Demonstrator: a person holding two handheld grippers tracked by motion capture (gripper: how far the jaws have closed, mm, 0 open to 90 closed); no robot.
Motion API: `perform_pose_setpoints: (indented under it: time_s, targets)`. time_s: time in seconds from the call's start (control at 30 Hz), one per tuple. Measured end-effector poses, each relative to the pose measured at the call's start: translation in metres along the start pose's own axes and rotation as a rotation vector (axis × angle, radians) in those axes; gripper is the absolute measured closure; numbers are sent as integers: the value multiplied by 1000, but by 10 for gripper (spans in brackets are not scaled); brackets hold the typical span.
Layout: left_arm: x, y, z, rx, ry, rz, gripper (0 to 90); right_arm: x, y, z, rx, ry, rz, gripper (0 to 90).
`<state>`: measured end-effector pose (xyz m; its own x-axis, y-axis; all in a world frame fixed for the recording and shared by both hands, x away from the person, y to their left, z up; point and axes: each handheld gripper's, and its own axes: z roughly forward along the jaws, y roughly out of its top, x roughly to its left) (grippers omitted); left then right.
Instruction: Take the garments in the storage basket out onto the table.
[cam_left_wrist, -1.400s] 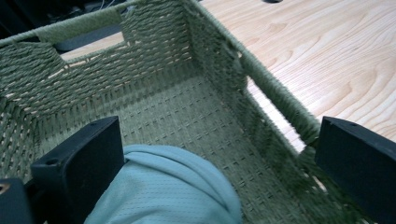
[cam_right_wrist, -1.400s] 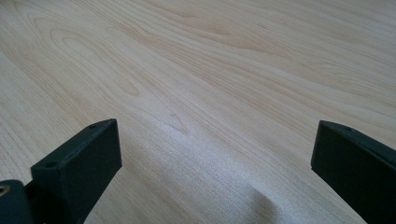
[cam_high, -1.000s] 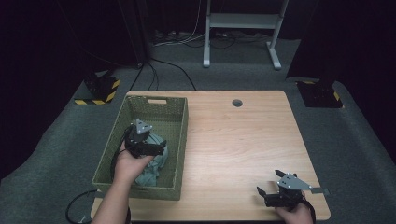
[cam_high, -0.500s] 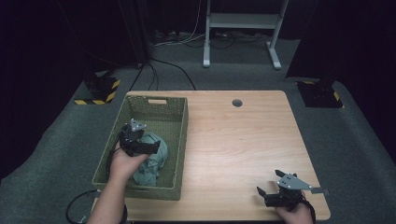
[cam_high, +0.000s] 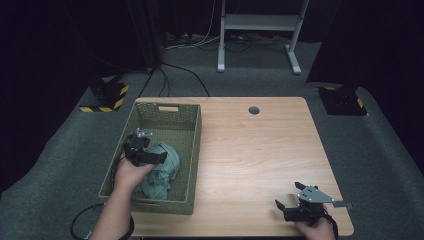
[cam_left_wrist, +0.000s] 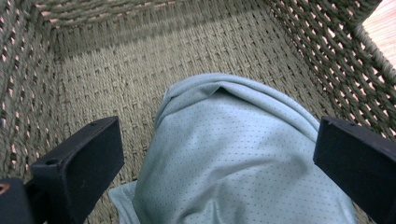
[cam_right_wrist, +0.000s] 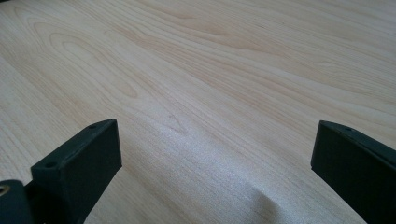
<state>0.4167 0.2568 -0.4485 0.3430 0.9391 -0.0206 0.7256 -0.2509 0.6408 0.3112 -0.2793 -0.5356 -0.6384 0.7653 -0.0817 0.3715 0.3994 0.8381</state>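
The pale green cloth (cam_high: 161, 170) lies crumpled in the woven basket (cam_high: 192, 150) at the left of the high view, its long axis running from the basket's near end toward the far end. The left claw (cam_high: 150, 156) hangs over the cloth with jaws wide apart. The right claw (cam_high: 281, 207), also spread apart, rests on the bare counter (cam_high: 250, 150) at the lower right.
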Motion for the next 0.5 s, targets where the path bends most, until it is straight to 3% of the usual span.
perform_pose_setpoints:
  time_s: [0.5]
  targets:
    - [0, -4, 10, 56, -27, -2, 23, 0, 0, 0, 0, -7, 0, 15]
